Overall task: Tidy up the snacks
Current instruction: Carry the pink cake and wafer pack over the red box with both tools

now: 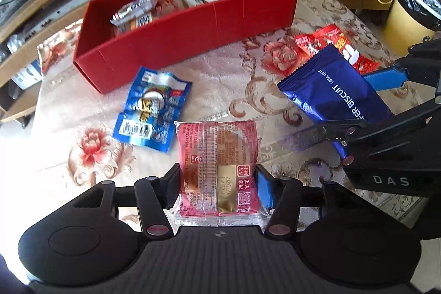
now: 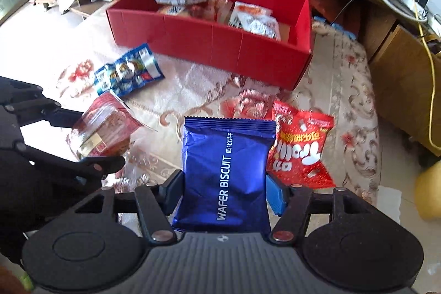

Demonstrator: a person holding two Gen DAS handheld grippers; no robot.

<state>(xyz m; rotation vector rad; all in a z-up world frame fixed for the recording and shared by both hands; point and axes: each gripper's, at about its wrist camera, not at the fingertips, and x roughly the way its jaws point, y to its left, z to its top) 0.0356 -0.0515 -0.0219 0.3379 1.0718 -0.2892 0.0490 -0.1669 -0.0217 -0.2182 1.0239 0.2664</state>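
Leftmost, a light-blue packet (image 1: 153,108) lies on the floral cloth (image 1: 220,68) before the red box (image 1: 190,29). Next, the left gripper (image 1: 219,188) clamps a pink pastry packet (image 1: 219,164); the right gripper (image 2: 224,193) pinches a blue wafer biscuit pack (image 2: 226,170), beside a red snack bag (image 2: 300,148).

The counter (image 1: 209,79) is draped in a cream cloth patterned with red roses and brown scrolls. A long red cardboard box (image 1: 193,40) sits on it toward the far side, open at the top, with several snack packets inside. Just in front of the box's left end lies a blue and white snack packet (image 1: 150,109), flat on the cloth. Off to the right, near the box's other end, a red snack bag (image 2: 300,145) lies on the roses.
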